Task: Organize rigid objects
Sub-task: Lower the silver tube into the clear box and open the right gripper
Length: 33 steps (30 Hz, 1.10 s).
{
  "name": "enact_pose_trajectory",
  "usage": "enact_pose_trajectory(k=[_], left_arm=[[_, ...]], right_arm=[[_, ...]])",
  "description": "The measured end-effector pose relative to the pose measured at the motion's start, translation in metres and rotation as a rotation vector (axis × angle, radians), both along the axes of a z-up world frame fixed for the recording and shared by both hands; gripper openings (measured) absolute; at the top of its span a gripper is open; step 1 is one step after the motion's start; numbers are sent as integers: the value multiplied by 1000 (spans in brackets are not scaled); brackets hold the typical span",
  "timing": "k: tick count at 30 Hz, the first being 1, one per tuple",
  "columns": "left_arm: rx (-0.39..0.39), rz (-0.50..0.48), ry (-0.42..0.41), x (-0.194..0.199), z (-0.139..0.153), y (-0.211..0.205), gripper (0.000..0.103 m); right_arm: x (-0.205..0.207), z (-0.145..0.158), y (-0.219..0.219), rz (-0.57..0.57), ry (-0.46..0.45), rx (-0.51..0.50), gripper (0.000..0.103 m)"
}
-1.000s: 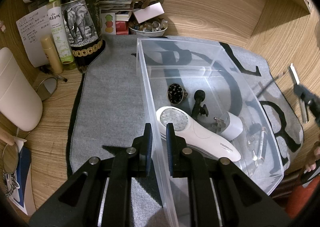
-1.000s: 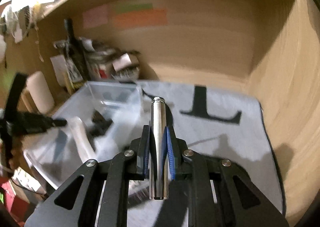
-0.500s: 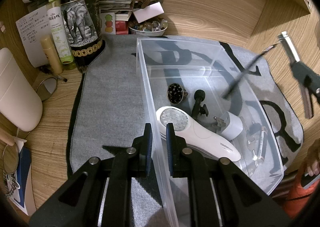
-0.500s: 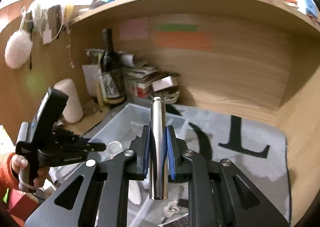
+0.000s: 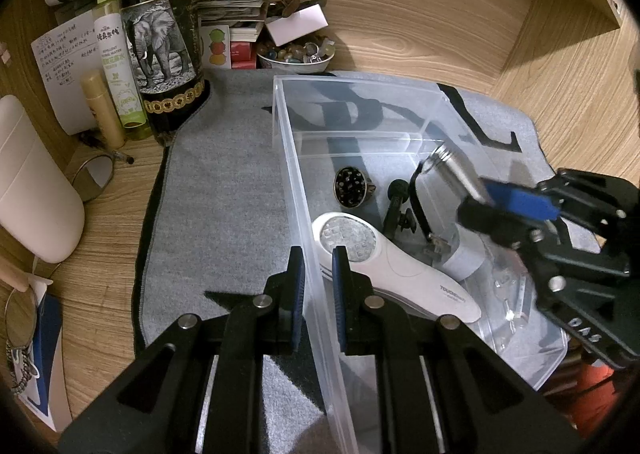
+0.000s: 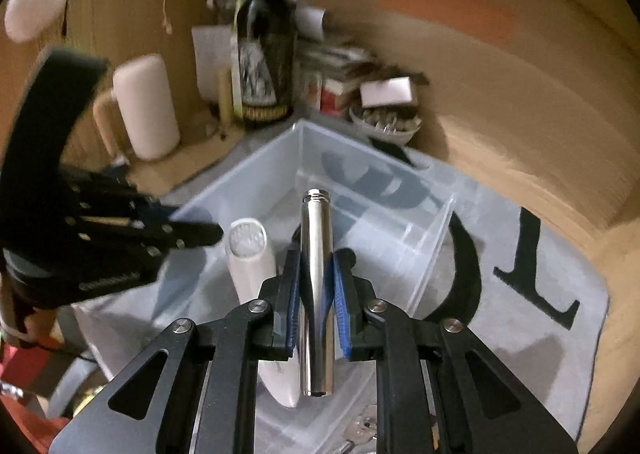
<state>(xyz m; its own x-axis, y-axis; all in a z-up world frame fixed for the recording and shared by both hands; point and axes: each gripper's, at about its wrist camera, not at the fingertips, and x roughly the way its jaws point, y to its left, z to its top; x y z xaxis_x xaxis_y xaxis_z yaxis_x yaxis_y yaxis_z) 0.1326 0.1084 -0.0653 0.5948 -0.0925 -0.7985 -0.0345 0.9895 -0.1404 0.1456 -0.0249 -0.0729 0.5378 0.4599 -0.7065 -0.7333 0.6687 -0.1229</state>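
My left gripper (image 5: 318,294) is shut on the left wall of a clear plastic bin (image 5: 360,84), one pad on each side of the wall. My right gripper (image 6: 316,286) is shut on a silver metal tube (image 6: 316,254). It holds the tube over the bin's right half. In the left wrist view the right gripper (image 5: 500,206) comes in from the right with the tube (image 5: 456,170) pointing into the bin. On the bin floor lie a white handheld device (image 5: 400,274), a round dark disc (image 5: 351,188), a small black mount (image 5: 396,206) and a white adapter (image 5: 464,258).
The bin stands on a grey mat (image 5: 224,206) in a wooden alcove. At the back left are a dark wine bottle (image 5: 160,34), a green spray bottle (image 5: 116,54) and a bowl of stones (image 5: 296,56). A white rounded container (image 5: 32,182) and a small mirror (image 5: 94,178) sit on the left.
The right gripper has swung in from beyond the mat's right side to over the bin, carrying the silver tube and rolling as it went. The left gripper has not moved.
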Motion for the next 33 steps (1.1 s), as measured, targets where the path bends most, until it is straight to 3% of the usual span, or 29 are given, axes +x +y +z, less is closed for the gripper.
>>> enact_pose_trajectory(k=[11, 17, 25, 33], left_arm=[[0, 1, 0, 0, 0, 0, 12], [2, 0, 1, -1, 0, 0, 12], [0, 1, 1, 0, 0, 0, 12], [1, 1, 1, 0, 0, 0, 12]], right_arm=[[5, -15, 14, 51, 41, -128, 14], [6, -14, 15, 47, 42, -127, 16], [2, 7, 0, 15, -6, -47, 28], [-10, 39, -28, -39, -88, 66, 51]])
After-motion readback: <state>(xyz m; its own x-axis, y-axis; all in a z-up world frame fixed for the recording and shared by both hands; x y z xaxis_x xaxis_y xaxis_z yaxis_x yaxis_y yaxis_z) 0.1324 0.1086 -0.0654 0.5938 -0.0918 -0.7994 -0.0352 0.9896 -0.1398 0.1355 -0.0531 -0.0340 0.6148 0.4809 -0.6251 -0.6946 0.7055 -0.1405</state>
